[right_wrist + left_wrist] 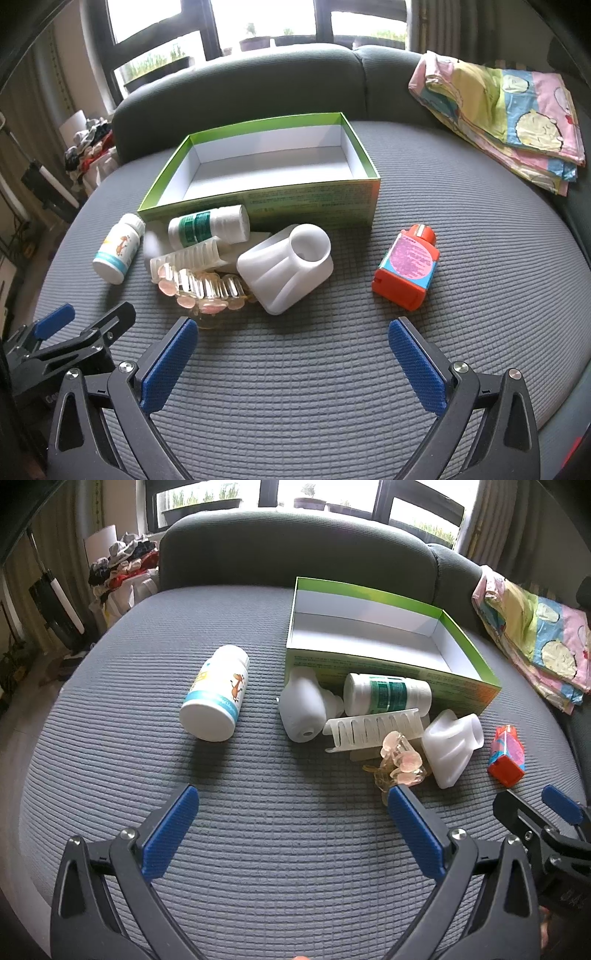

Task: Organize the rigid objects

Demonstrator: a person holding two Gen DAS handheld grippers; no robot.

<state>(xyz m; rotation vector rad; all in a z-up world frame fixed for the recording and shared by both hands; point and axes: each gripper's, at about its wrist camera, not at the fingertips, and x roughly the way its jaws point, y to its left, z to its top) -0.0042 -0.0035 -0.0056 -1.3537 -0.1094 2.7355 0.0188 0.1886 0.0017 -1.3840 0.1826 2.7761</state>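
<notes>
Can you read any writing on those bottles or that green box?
None legible.
Green box: fine print, too small.
Bottle with green label: text blurred.
Bottle with cartoon animal: wording blurred.
Red container: pink label print, too small.

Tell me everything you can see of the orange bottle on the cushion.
The orange bottle is a small flat-sided plastic container with a pink-and-blue label on its upper face and an orange cap end pointing toward the green box. It lies on its side on the grey cushion, apart from the clutter, touched by nothing else.
</notes>
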